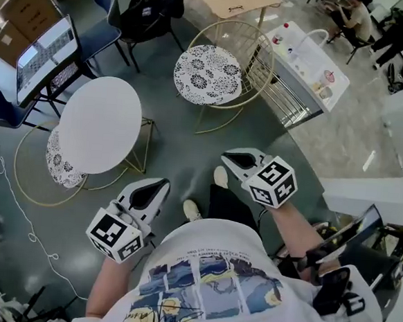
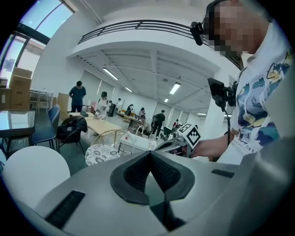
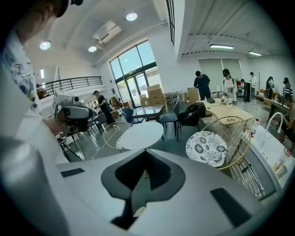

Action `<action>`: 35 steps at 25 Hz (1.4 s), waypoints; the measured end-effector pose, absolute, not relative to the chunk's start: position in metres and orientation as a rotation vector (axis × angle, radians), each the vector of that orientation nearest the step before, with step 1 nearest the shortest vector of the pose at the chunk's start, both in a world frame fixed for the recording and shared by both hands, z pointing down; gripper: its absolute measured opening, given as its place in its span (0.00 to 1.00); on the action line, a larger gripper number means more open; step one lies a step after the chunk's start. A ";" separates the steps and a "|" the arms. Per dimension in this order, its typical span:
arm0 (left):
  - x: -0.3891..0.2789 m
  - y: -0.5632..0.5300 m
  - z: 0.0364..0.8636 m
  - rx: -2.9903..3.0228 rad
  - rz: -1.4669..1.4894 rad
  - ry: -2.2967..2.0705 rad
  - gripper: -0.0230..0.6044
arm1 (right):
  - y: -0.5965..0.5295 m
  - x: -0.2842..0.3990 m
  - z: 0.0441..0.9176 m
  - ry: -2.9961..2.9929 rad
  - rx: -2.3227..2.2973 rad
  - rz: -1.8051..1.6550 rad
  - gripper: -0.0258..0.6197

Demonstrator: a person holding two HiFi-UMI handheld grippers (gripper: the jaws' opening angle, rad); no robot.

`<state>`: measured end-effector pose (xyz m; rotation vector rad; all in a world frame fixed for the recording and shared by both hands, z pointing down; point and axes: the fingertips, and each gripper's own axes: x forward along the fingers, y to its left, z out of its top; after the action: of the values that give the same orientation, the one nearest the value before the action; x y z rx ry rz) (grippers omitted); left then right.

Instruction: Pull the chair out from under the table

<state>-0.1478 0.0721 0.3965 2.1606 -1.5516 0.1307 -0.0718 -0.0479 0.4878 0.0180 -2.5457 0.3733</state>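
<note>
Trouble lies mostly in the approach, we judge. Both tools are clenched on nothing: the left gripper (image 1: 163, 184) and the right gripper (image 1: 227, 156) have their pads pressed together, close to our body, touching no furniture. The chair (image 1: 61, 165) sits ahead and to the left of the left gripper, well apart from it, its patterned seat tucked under the round white table (image 1: 100, 124). A second chair (image 1: 208, 74) stands free, well beyond the right gripper's tips; reaching for that one would miss the task. If we hook the thin gold frame carelessly, it could snag a table leg and drag the light table along. A white cable (image 1: 18, 208) left of the left gripper could catch the chair's base. The tabletop hides most of the seat, and we cannot see where the frame and the table legs cross.
</note>
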 end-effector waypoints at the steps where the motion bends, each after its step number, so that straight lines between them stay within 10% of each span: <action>1: -0.143 0.080 0.397 2.170 0.138 -1.540 0.05 | -0.033 -0.069 0.481 -2.553 0.006 0.355 0.06; 35: 0.112 0.136 0.388 2.201 0.238 -1.502 0.05 | 0.100 0.137 0.410 -2.692 -0.235 0.133 0.06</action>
<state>0.1124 0.1358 0.3877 2.2012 -1.5016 0.2379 0.1368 0.1002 0.4096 -0.2346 -2.6916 0.1335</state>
